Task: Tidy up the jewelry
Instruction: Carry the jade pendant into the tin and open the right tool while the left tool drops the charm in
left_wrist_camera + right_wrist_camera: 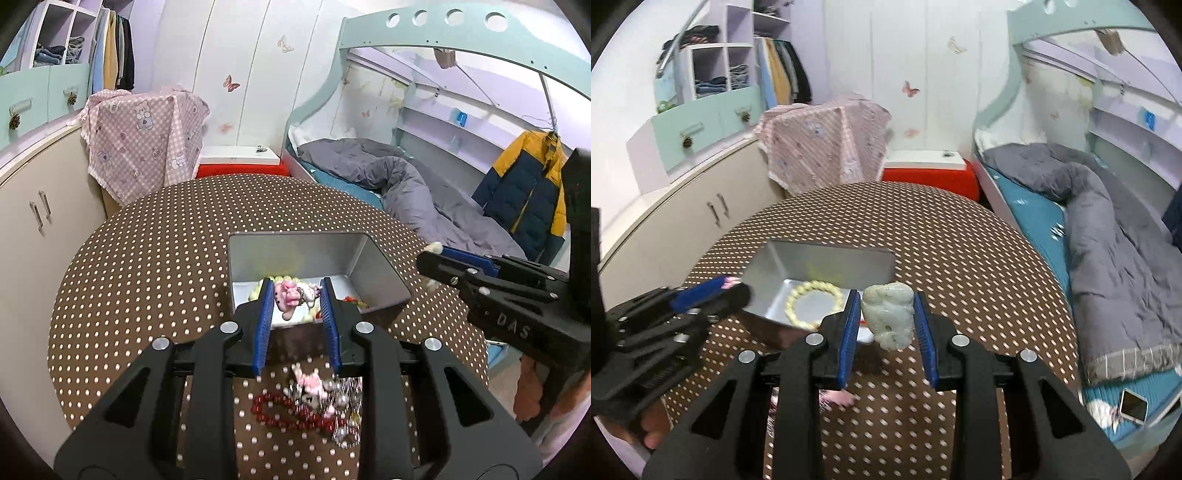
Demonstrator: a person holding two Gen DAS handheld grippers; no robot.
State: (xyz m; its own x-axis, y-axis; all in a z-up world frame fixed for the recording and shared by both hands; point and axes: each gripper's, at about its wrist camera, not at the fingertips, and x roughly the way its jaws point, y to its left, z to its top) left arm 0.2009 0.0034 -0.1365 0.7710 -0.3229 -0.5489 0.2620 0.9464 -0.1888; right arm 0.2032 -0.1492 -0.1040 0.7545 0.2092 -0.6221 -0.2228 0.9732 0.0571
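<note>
Right wrist view: our right gripper [888,319] clasps a jade pendant [888,317]; left gripper [296,306] pinches a pink charm [290,297]. We should release both low inside the tin [380,273].

Silver tin box [380,275] — rectangular, open-topped, on the dotted table; holds a pale yellow bead bracelet [812,304] lying flat. Pink spotted charm [290,297] — suspended over the box's near edge. Pale green carved jade pendant [888,314] — upright, just beside the box. Red bead bracelet [291,410] and tangled pink-and-silver trinkets [328,395] — on the cloth, nearer.
</note>
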